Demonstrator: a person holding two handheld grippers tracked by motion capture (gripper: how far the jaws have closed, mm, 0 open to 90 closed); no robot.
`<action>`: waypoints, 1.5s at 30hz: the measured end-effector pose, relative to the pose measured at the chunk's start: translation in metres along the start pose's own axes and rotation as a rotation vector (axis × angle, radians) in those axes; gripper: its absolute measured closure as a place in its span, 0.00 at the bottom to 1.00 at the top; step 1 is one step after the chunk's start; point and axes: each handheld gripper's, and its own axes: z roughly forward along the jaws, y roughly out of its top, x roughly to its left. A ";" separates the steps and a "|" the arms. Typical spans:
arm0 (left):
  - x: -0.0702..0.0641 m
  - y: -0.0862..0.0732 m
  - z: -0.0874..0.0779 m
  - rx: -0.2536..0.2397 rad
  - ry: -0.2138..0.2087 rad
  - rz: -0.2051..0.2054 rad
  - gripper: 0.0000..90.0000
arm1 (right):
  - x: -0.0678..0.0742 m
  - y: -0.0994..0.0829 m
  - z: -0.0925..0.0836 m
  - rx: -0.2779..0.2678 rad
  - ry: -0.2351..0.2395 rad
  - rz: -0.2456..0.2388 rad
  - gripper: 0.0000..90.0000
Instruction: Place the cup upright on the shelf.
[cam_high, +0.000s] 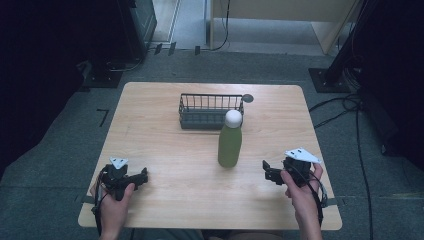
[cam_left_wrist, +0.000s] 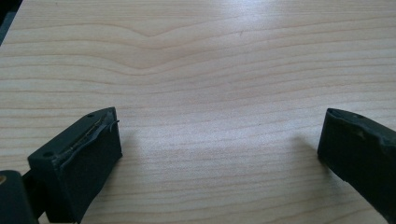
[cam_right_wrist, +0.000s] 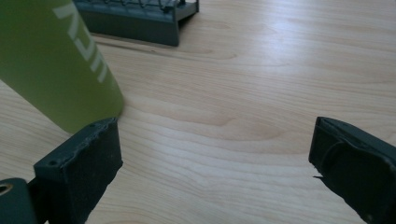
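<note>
While its jaws are spread wide over bare wood, the left gripper (cam_high: 143, 176) is held low on the table (cam_high: 165, 145); the green bottle (cam_high: 230, 140) is stood upright mid-table before the wire basket (cam_high: 210, 111); the right gripper (cam_high: 266, 170) is likewise held apart, empty.
</note>
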 end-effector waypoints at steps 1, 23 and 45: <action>0.000 0.000 0.000 0.000 0.000 0.000 0.00 | 0.003 0.001 0.001 -0.002 0.005 0.002 0.02; 0.000 0.000 0.000 0.000 0.000 0.000 0.00 | 0.054 0.016 0.019 -0.063 0.121 -0.044 0.04; 0.000 0.000 0.000 0.000 0.000 0.000 0.00 | 0.095 0.030 0.036 -0.105 0.204 -0.052 0.08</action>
